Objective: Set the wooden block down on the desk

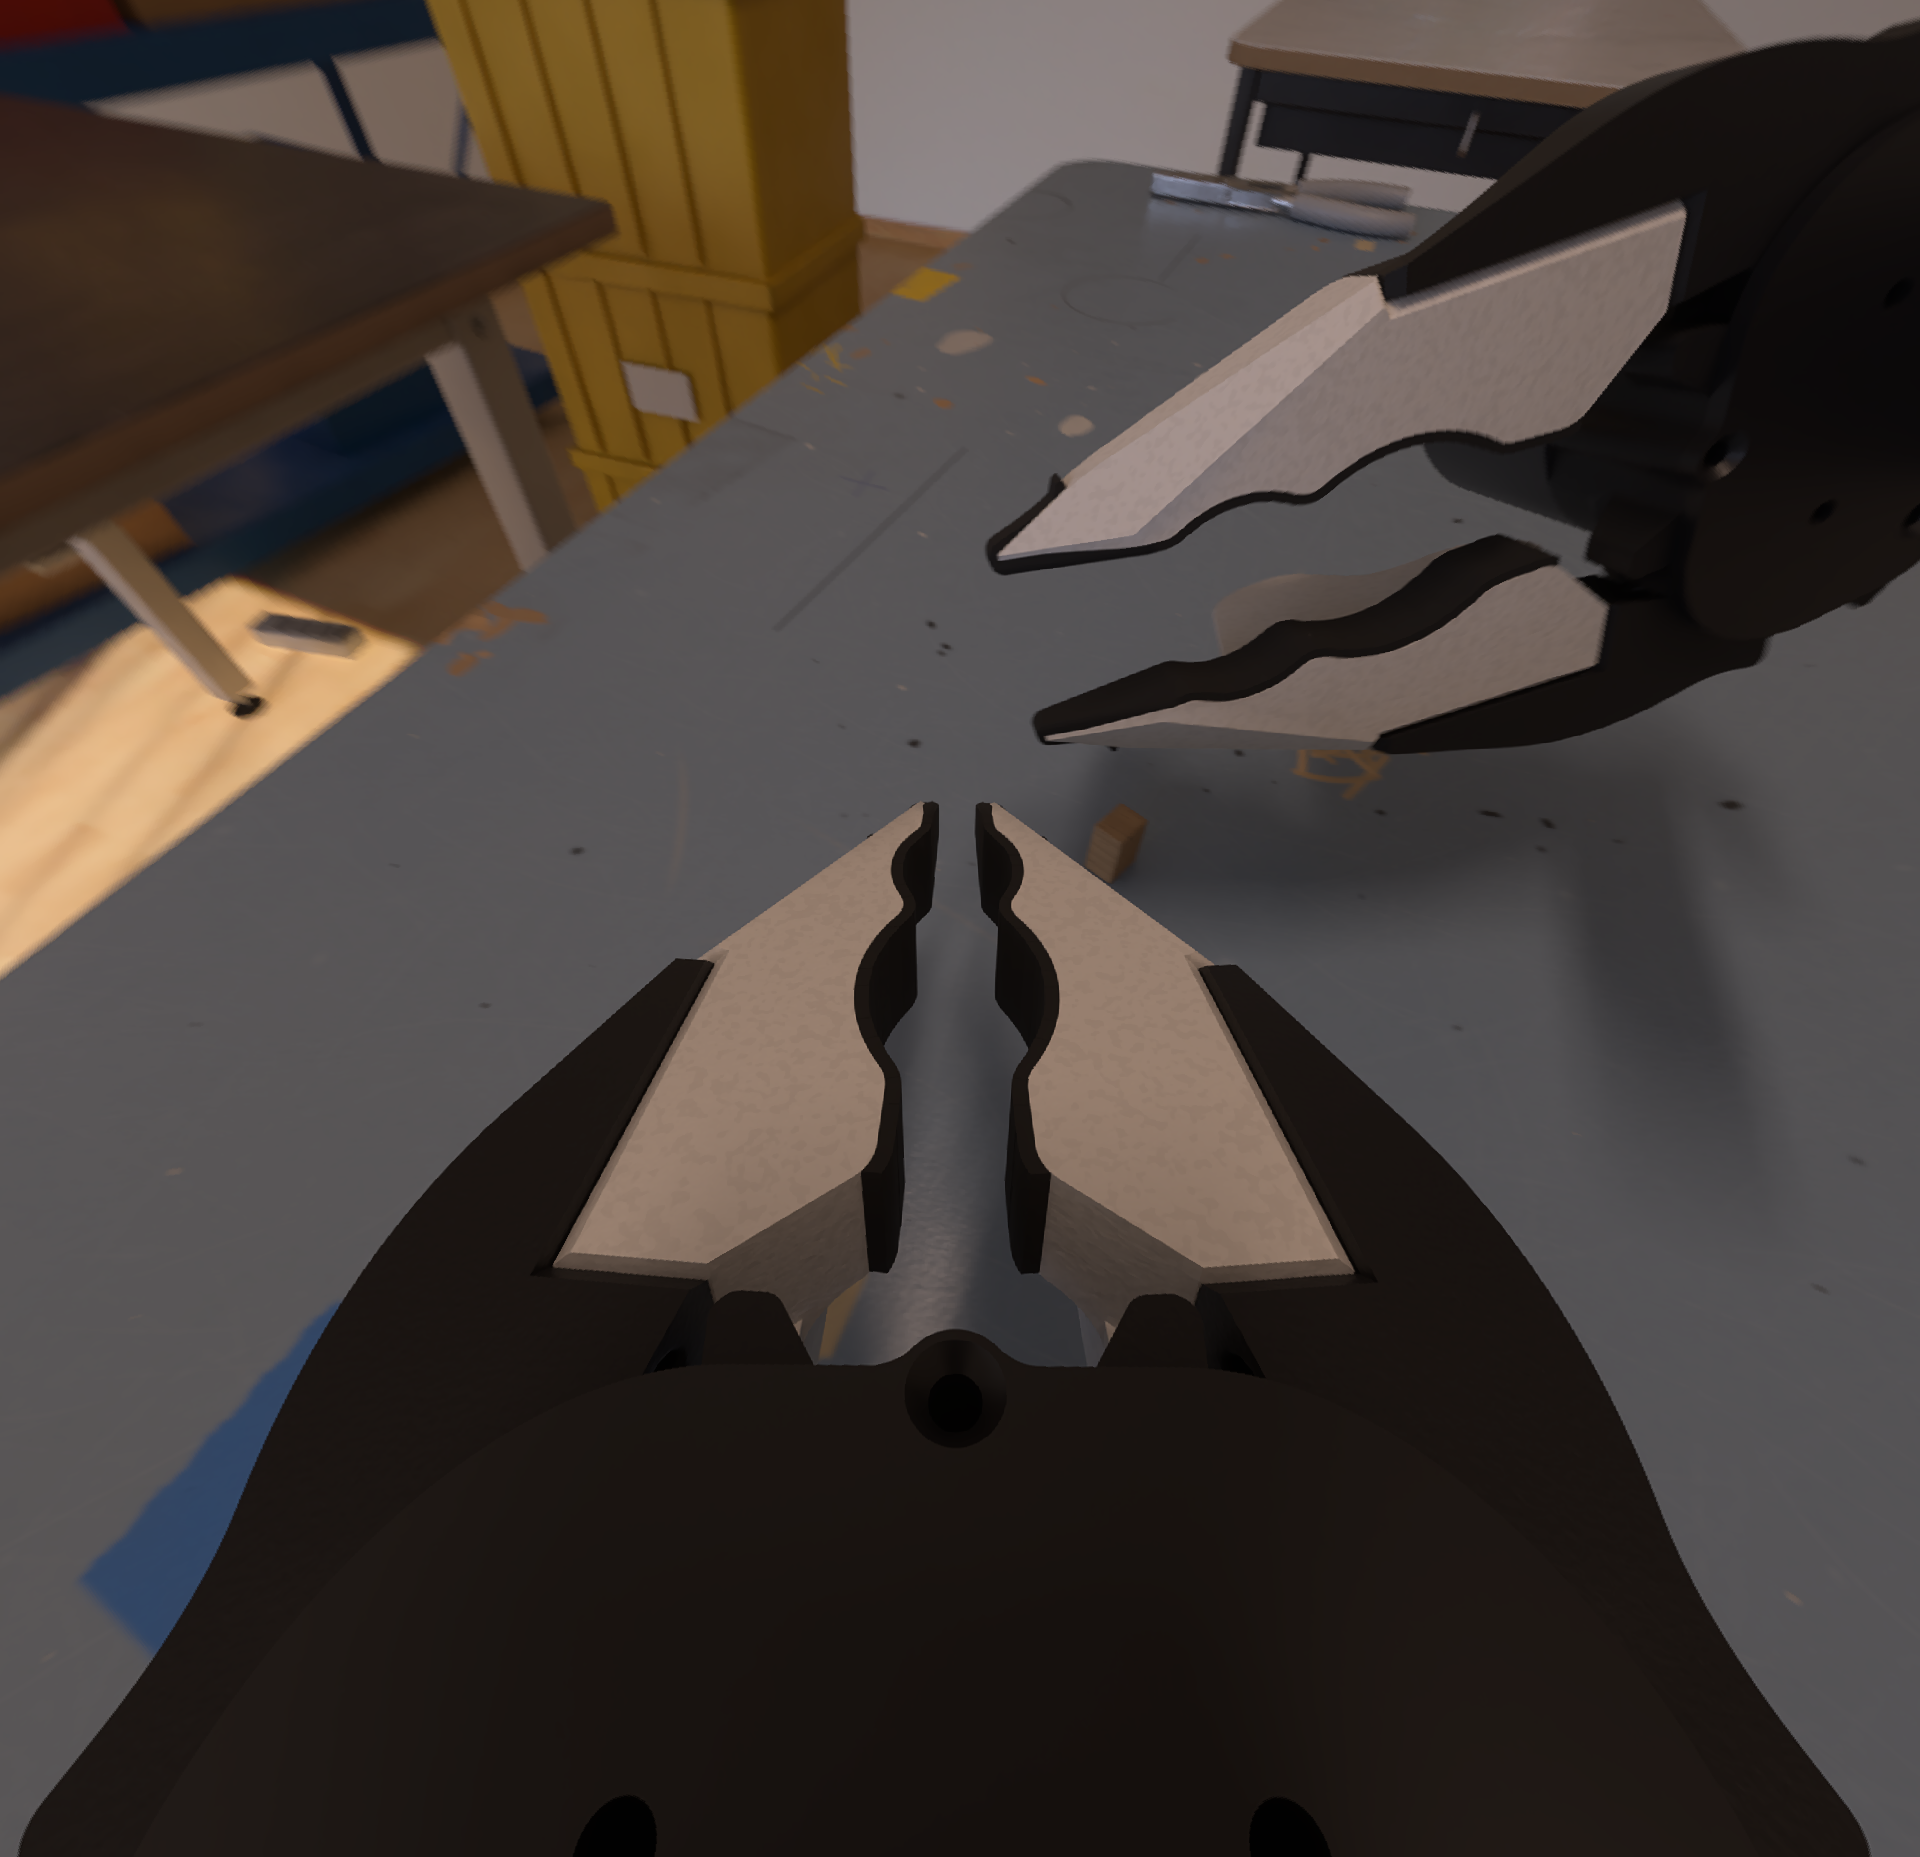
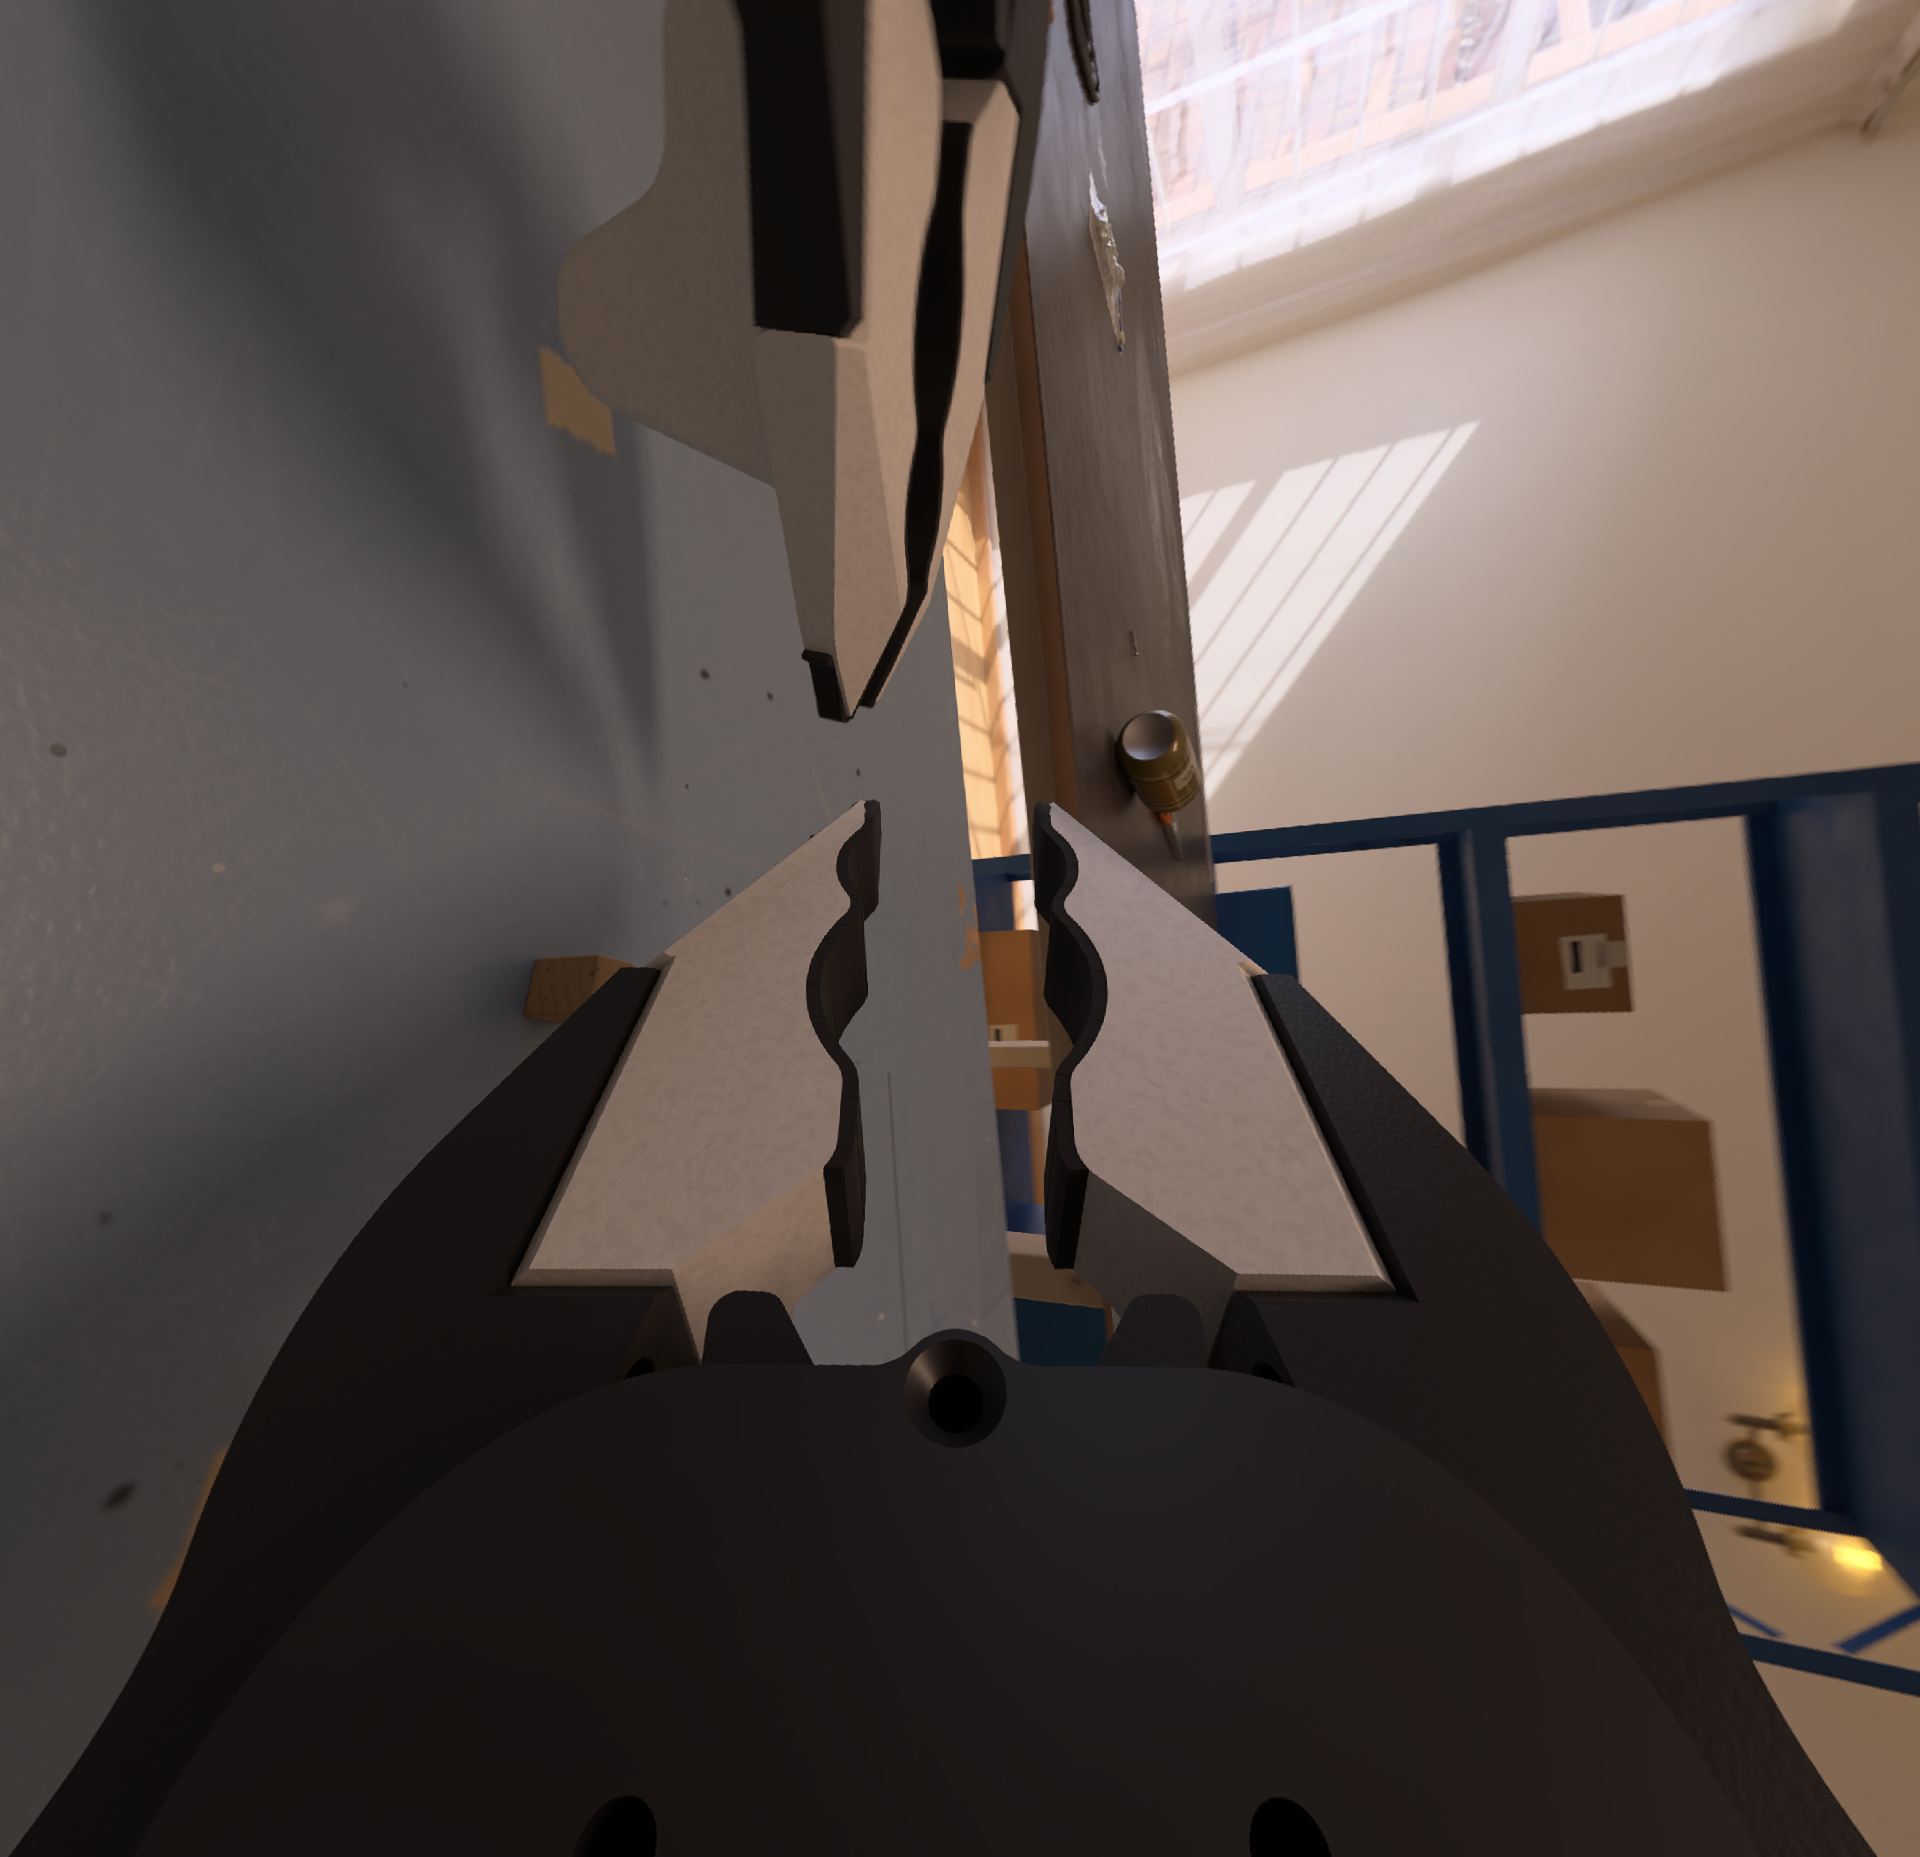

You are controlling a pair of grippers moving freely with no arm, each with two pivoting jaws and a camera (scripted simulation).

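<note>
The small wooden block [image 1: 1117, 839] lies on the grey-blue desk [image 1: 416, 976], free of both grippers. My left gripper [image 1: 953, 812] hovers low over the desk, its tips just left of the block. Its jaws are almost together with only a narrow slit, and nothing is in them. My right gripper [image 1: 1023, 649] comes in from the right, turned on its side, open and empty, just above and beyond the block. In the right wrist view the right gripper [image 2: 956, 815] is open. There the block [image 2: 566, 988] rests on the desk [image 2: 260, 664], partly hidden behind one finger.
Stacked yellow crates [image 1: 644, 197] and a brown table [image 1: 208, 280] stand left of the desk. Silver tools [image 1: 1278, 202] lie at the desk's far end, with another small desk [image 1: 1455, 41] behind. Blue shelving with cardboard boxes [image 2: 1621, 1205] shows in the right wrist view.
</note>
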